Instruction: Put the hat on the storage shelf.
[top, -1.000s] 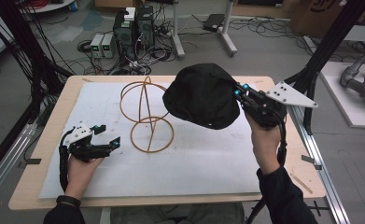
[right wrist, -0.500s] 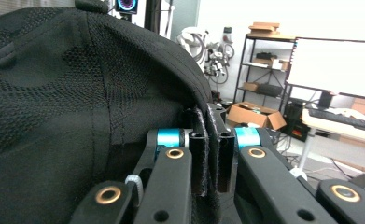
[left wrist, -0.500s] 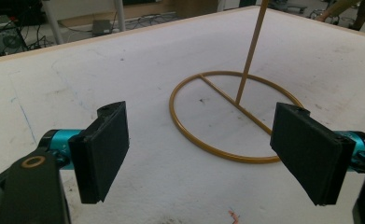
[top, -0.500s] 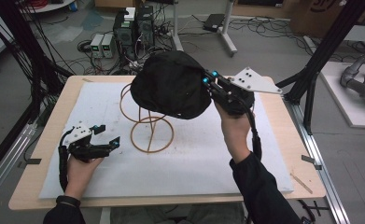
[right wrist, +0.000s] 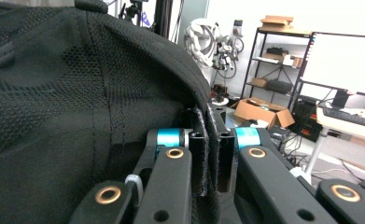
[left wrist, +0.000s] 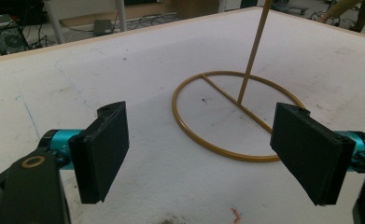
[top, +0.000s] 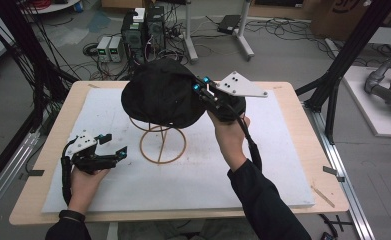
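Table [top: 303, 150]: wooden top under a white foam-like sheet, scuffed. No readable writing anywhere.

Black cap [top: 160, 95]: knitted mesh panels with stitched seams, domed; it hangs over the top of the stand, around 12 o'clock from table centre.

Stand [top: 163, 145]: thin tan wire, a flat ring base with a crossbar and an upright rod; the base lies near table centre, and the cap hides the upper part.

Your right arm reaches forward from 5 o'clock, forearm raised, wrist turned left. Right tongs [top: 199, 86] are clenched on the cap's edge, fabric pinched between the pads.

Your left hand lies low on the sheet at 8 o'clock, pointing toward the ring base. Left tongs [top: 112, 145] are released, jaws wide, nothing between them.
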The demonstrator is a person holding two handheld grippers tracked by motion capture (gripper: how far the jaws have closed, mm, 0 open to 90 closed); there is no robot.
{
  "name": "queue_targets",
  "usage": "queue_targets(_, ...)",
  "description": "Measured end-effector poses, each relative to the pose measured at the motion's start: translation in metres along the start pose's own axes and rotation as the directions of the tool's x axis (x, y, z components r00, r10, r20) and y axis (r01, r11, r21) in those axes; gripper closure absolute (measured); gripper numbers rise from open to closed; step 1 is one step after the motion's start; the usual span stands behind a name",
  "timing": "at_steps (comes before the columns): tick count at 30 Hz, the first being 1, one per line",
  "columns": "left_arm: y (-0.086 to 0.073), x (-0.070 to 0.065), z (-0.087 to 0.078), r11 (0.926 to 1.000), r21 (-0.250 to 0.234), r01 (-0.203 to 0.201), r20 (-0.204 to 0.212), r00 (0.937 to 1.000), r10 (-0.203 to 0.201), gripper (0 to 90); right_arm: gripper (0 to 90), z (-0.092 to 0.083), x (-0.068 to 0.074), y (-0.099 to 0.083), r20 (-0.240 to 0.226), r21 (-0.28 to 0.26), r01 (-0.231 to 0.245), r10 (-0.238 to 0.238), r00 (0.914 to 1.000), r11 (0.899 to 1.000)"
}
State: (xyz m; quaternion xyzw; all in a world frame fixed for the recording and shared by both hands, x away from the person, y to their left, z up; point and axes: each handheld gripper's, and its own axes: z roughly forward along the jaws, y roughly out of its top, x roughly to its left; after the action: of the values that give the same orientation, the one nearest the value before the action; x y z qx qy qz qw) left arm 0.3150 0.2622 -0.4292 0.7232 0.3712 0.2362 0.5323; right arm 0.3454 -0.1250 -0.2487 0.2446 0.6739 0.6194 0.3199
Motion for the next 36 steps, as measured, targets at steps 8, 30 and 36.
queue_targets(8, -0.001, 0.000, 0.000, 1.0000, 0.007, 0.003, 0.001, 1.0000, -0.003, 19.5, 88.8, 0.016, 0.009, -0.011, -0.006, 0.043, 0.040, -0.040, 0.9992, 0.998)
queue_targets(30, -0.002, 0.000, 0.002, 0.9997, 0.022, -0.006, 0.006, 1.0000, 0.006, 19.5, 86.9, 0.029, 0.014, -0.033, 0.006, 0.153, 0.080, -0.082, 0.9966, 0.985)
queue_targets(36, -0.003, 0.000, 0.002, 0.9998, 0.021, -0.004, 0.006, 1.0000, 0.004, 19.5, 84.9, 0.029, 0.015, -0.037, 0.001, 0.165, 0.094, -0.096, 0.9954, 0.982)
